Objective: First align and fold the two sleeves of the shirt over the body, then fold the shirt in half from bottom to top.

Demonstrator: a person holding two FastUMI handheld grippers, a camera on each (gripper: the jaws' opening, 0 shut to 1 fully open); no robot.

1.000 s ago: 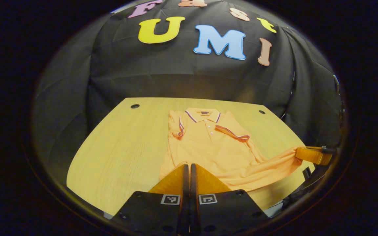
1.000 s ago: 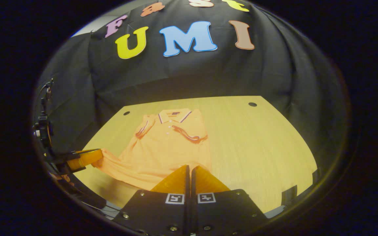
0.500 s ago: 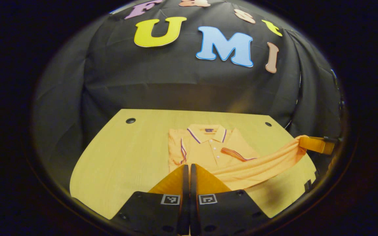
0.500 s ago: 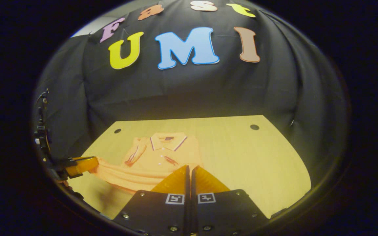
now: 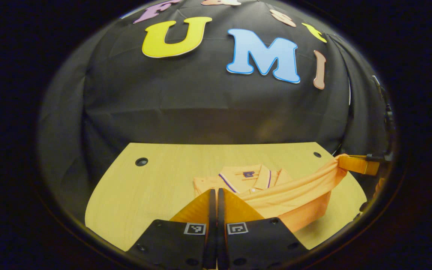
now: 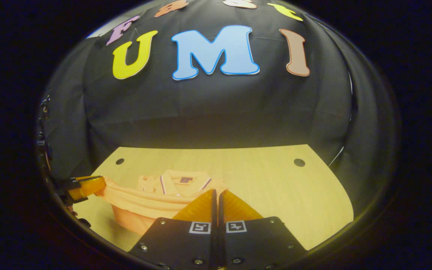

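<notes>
A shirt (image 5: 276,195) lies on the counter (image 5: 144,191), its collar (image 5: 248,175) toward the booth wall behind the counter. The left claw (image 5: 213,195) sits at the shirt's near left corner. The right claw (image 6: 216,195) sits at its near right corner, with the hem raised between them, above the shirt's body.

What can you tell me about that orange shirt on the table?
The shirt is an orange polo of soft knit with a dark-striped collar and white buttons. Its collar end lies on the wooden table. The bottom hem is lifted and stretched between the left gripper and right gripper, both shut on it, and hangs over the body.
</notes>
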